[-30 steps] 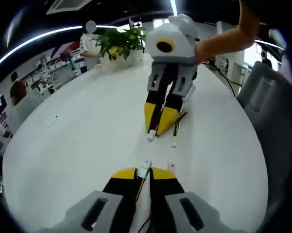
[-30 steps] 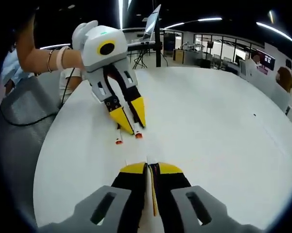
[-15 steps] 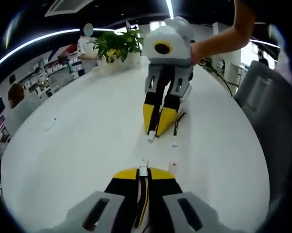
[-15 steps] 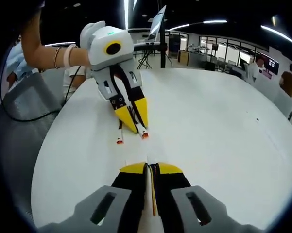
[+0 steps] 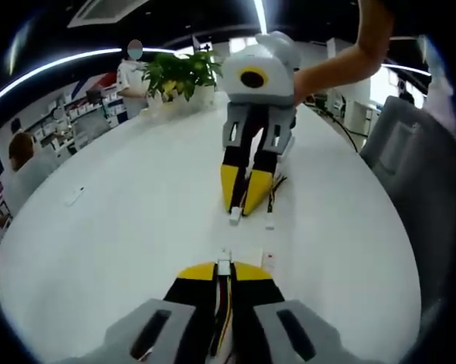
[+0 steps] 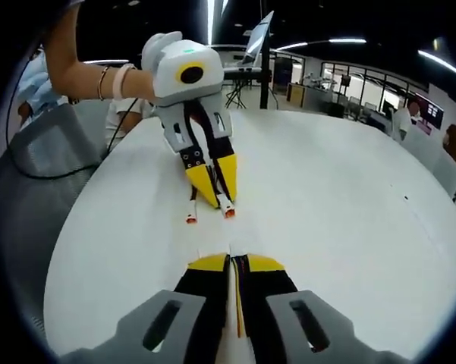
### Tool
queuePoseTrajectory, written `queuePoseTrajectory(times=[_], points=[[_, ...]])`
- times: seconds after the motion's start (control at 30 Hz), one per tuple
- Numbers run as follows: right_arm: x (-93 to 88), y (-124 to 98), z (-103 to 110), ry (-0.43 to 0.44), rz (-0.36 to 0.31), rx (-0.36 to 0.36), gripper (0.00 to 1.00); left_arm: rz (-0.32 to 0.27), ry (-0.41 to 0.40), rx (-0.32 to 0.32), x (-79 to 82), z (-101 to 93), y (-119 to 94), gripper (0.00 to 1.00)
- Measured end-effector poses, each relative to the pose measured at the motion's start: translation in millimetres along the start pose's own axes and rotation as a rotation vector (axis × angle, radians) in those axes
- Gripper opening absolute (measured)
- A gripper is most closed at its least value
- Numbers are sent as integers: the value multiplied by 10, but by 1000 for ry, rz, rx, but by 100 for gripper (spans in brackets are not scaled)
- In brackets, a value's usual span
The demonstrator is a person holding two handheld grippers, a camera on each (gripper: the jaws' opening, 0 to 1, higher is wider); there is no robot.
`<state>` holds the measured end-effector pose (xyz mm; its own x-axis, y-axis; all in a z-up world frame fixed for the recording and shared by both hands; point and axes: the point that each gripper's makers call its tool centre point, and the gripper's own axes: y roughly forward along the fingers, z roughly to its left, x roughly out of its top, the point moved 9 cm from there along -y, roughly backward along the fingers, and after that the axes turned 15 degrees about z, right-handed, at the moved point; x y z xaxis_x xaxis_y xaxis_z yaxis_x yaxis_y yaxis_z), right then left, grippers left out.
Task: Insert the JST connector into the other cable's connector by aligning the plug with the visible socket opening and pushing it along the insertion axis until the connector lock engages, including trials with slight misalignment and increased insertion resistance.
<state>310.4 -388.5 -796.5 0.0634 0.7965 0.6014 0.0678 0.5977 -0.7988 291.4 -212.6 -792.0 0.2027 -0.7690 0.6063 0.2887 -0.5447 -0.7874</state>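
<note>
Right now the white round tabletop (image 5: 121, 227) has broad bare room on every side of the two claws; its curved edge runs near a grey chair (image 5: 410, 152) in the left gripper view and near another grey chair (image 6: 38, 159) in the right gripper view.

The left claw (image 5: 224, 271) is clamped on a white JST connector (image 5: 224, 263), whose tip pokes out between the yellow jaw tips, with thin wires running back between the jaws. A loose white connector end (image 5: 268, 259) lies on the tabletop just beside it. Facing it, the right claw (image 5: 241, 203) is closed on its own white connector (image 5: 234, 215), with dark wires (image 5: 273, 191) trailing beside it. The two connectors are apart, roughly in line.

From the right gripper view, the left claw (image 6: 221, 199) points toward the camera with a small connector (image 6: 228, 211) at its tip and an orange-tipped end (image 6: 190, 219) lying beside it. The right claw's own jaws (image 6: 234, 267) are pressed together around a thin yellow wire.

A potted plant (image 5: 178, 72) stands at the far edge; desks, shelves and seated people fill the office beyond.

Compared with a second ago, the left claw's jaws are tighter together and the gap between connectors is slightly smaller.
</note>
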Motion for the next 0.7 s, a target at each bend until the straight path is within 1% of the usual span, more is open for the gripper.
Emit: queuePoseTrajectory(times=[0.2,0.37,0.53,0.7], points=[[24,-24,-10,-12,-22,7,4,-12,4,-10,12,-23,-23,0],[51,-48,2,-38,-29,17,4,-48,-10,-16,47,-16,-68,0],[76,-90,-31,-47,-36,15,3,-53,1,-16,70,-6,-103,0],[104,-131,-60,-48,-53,15,3,-46,28,-19,105,6,-134,0]])
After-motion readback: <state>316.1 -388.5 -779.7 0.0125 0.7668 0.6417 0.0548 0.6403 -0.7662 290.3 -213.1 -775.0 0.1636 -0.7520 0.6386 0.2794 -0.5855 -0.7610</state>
